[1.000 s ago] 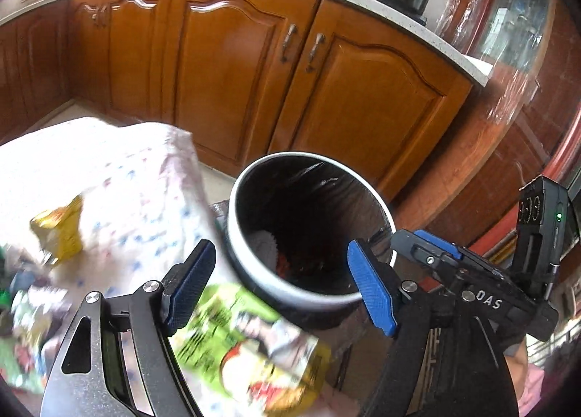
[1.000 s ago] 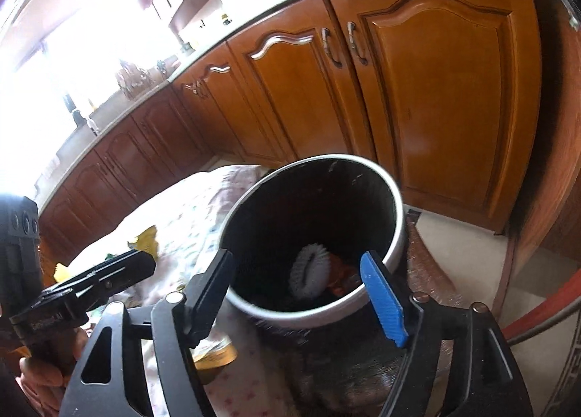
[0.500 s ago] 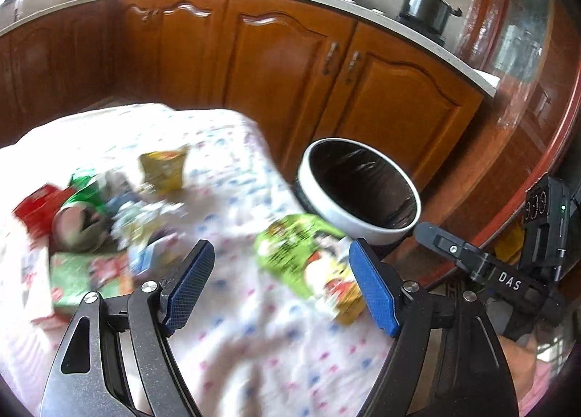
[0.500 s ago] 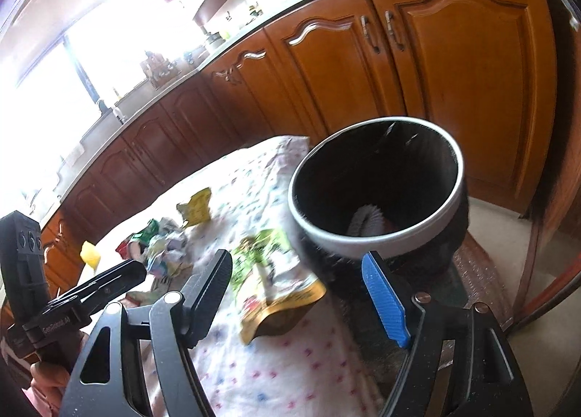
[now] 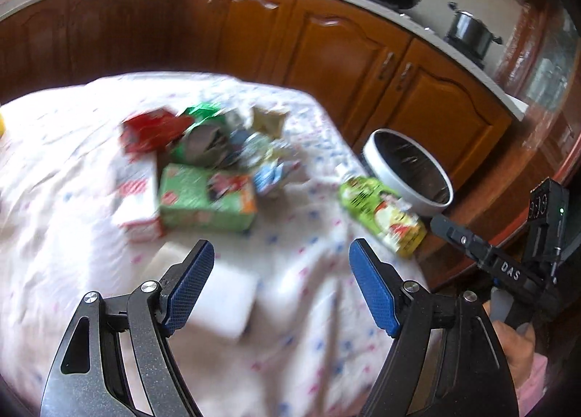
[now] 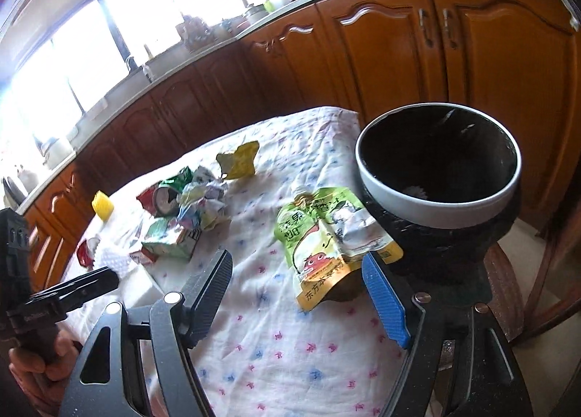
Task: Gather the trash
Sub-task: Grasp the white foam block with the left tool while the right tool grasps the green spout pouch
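Where a second ago both wrist cameras looked almost straight into the white-rimmed black-lined round trash bin (image 6: 437, 195), the bin now sits off to the right past the table's edge, and the table with its white cloth dotted in pink and blue (image 6: 290, 337) fills both views; the left gripper (image 5: 281, 282) and right gripper (image 6: 297, 293) each stand with their blue-padded jaws wide apart and nothing between them. Just ahead of the right gripper lies a flattened green and yellow drink pouch (image 6: 326, 235) at the table's edge beside the bin, which was half cut off under the left jaws earlier. Farther in, a heap of trash has come into sight: a green carton (image 5: 207, 199), crumpled printed paper (image 6: 203, 202), a red wrapper (image 5: 152, 130) and, beyond, a crumpled yellow wrapper (image 6: 238, 159). Motion blurs the left view, so the heap's smaller pieces are hard to tell apart, and the bin's bottom is dark. Behind stand brown wooden cabinets (image 6: 399, 53)
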